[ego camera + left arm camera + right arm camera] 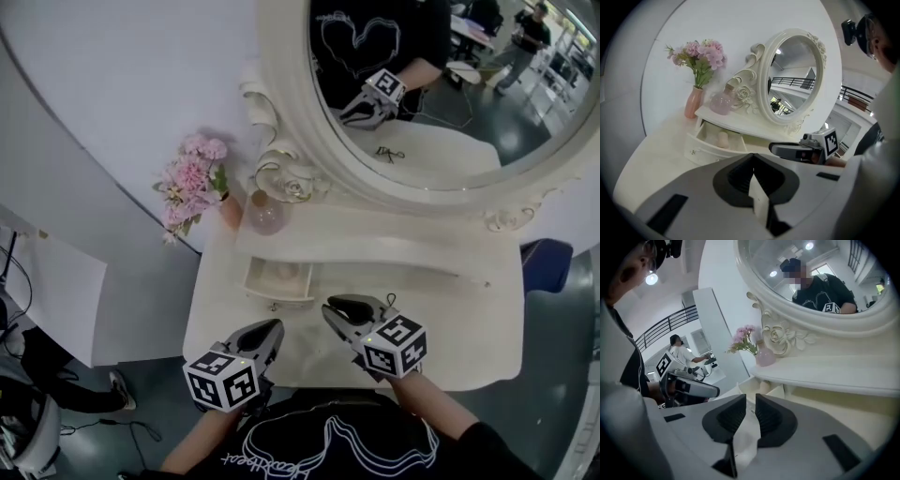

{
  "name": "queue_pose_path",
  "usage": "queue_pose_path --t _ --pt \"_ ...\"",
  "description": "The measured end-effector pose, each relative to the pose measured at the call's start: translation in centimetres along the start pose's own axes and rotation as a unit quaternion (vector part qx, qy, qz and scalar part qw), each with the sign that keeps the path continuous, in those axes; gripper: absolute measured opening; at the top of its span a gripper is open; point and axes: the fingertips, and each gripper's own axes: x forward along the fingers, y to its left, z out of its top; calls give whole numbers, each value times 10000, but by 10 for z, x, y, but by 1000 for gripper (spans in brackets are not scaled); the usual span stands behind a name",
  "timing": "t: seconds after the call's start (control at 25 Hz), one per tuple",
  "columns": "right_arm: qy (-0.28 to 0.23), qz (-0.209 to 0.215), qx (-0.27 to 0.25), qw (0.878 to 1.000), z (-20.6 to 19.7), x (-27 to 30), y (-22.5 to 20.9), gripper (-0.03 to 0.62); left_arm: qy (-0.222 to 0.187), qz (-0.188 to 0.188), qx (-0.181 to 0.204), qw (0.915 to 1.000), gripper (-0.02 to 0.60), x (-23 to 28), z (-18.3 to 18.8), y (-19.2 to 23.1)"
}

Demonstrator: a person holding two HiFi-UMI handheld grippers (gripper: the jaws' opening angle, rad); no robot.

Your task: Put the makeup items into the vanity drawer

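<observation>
The white vanity's small drawer stands pulled open under the shelf. A pale pink makeup item lies inside it. My left gripper hovers over the tabletop just in front of the drawer, jaws together with nothing in them. My right gripper is beside it to the right, its jaws a narrow gap apart and empty. No loose makeup item shows on the tabletop.
A pink vase of flowers stands at the table's back left. A pink perfume bottle sits on the shelf below the oval mirror. A blue seat is past the table's right edge. My body is against the front edge.
</observation>
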Motion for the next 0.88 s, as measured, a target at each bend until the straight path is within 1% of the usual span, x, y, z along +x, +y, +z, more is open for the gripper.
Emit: queue_pose_path --t 0.12,0.2,0.4,0.56,0.64,0.72,0.88 --pt "-185 -55 38 9998 0 -24 -2 24 -6 -74 61 10000 5 7 1 -14" --pt "-281 -60 51 9996 -1 -40 -3 5 -11 -119 107 9999 5 11 1 -25" --pt "-425 -30 70 9991 -3 -76 -7 5 1 -193 179 9997 6 20 1 -51" --pt "-437 -170 37 9989 -10 -106 -21 6 25 -239 216 9995 6 29 -1 -69" --pt "-418 -266 63 9988 -16 -118 -31 40 40 -258 226 9994 5 34 -2 -77" --pt "-366 -361 74 9987 -23 -127 -41 96 57 -275 241 9993 6 39 -4 -84" --pt "-234 -505 72 9984 -36 -137 -62 162 56 -279 252 9993 6 47 -5 -95"
